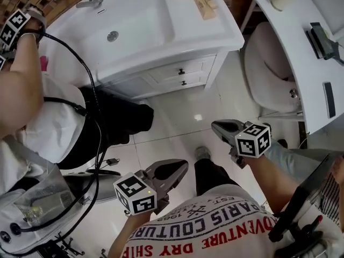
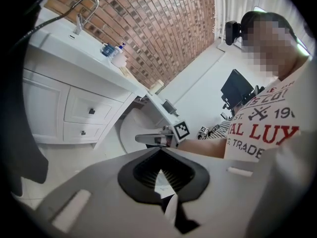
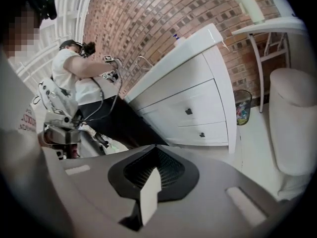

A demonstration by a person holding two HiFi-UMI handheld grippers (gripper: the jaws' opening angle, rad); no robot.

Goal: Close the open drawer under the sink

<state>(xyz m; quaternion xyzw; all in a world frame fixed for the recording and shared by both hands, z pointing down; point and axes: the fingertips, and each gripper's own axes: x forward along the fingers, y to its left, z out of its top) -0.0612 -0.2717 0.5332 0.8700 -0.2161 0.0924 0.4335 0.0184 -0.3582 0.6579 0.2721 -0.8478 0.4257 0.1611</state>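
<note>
The white sink cabinet [image 1: 161, 42] stands at the top of the head view, with two drawers under the basin. The upper drawer [image 1: 181, 71] and lower drawer [image 1: 184, 83] each carry a dark knob, and both fronts look flush with the cabinet. The same drawers show as the upper drawer [image 2: 91, 111] [image 3: 188, 111] and the lower drawer [image 2: 83, 132] [image 3: 201, 134]. My left gripper [image 1: 180, 168] [image 2: 161, 171] hangs shut and empty over the floor tiles. My right gripper [image 1: 217, 127] [image 3: 153, 171] is also shut and empty, well short of the drawers.
Another person [image 1: 48, 117] in a white top and dark trousers stands at the cabinet's left, with cables [image 1: 91, 90] trailing down. A white stool [image 1: 271, 69] and a white counter [image 1: 301, 47] are on the right. A waste bin [image 3: 242, 108] sits beside the cabinet.
</note>
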